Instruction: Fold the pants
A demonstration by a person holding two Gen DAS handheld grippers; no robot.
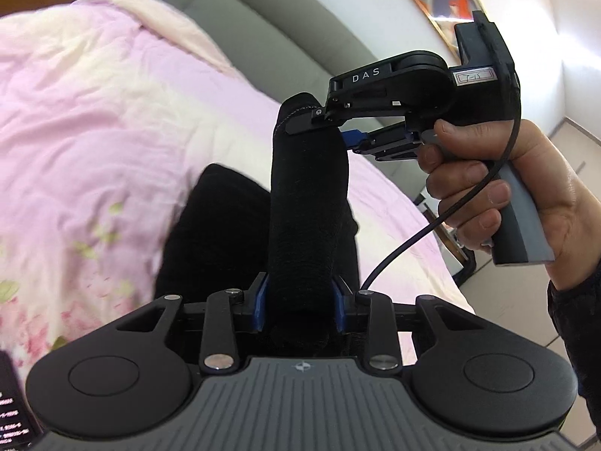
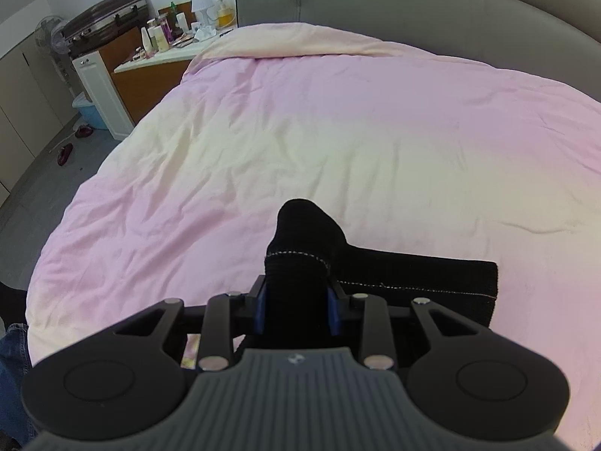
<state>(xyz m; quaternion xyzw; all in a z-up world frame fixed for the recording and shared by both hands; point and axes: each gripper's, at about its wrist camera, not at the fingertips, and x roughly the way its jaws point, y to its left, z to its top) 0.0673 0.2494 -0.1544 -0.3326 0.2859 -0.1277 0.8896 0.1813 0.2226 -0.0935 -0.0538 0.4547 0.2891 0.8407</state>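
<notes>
Black ribbed-knit pants, white stitched seam, bunched into a thick roll above the crinkled pink-and-cream quilted bed. Left claw pinching one end between blue pads; right claw pinching the other, angled steeply down. Right hand wraps a grey pistol grip. "DAS" printed on the arm; small label beside it probably handwritten, unreadable.
</notes>
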